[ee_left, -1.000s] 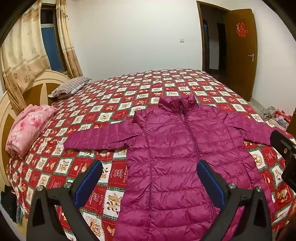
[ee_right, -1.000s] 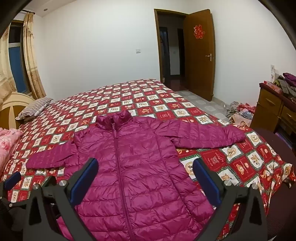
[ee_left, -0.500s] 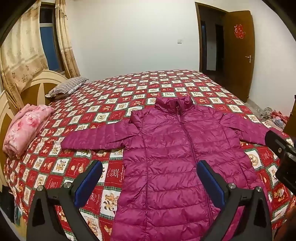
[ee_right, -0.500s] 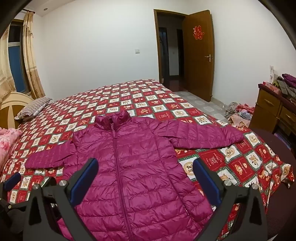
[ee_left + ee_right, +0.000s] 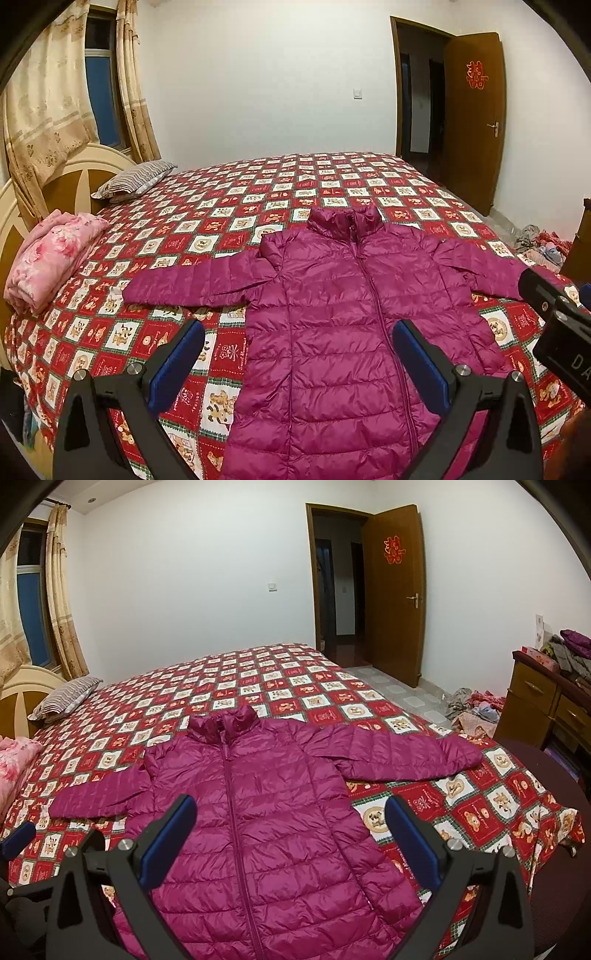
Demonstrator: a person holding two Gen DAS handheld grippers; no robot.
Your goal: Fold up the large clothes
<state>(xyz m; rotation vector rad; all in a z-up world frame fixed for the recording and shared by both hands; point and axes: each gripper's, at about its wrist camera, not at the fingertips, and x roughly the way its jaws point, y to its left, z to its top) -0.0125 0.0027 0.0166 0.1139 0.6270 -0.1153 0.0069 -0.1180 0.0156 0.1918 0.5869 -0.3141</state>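
Left wrist view shows you the wide bed under its red-and-white checked bear-print quilt, filling the room from the near edge to the far wall. Spread flat on the near half lies your magenta quilted puffer jacket, zipped, collar pointing far, one sleeve stretched left and the other right. To the far left sits a folded pink floral blanket, and beyond it a grey striped pillow against the cream headboard. On the far right the brown wooden door stands open.

Your left tongs hang above the jacket's lower body, blue pads spread wide, gripping nothing. Right wrist view shows your right tongs likewise spread wide and empty over the jacket's right side, with a wooden dresser at the far right.
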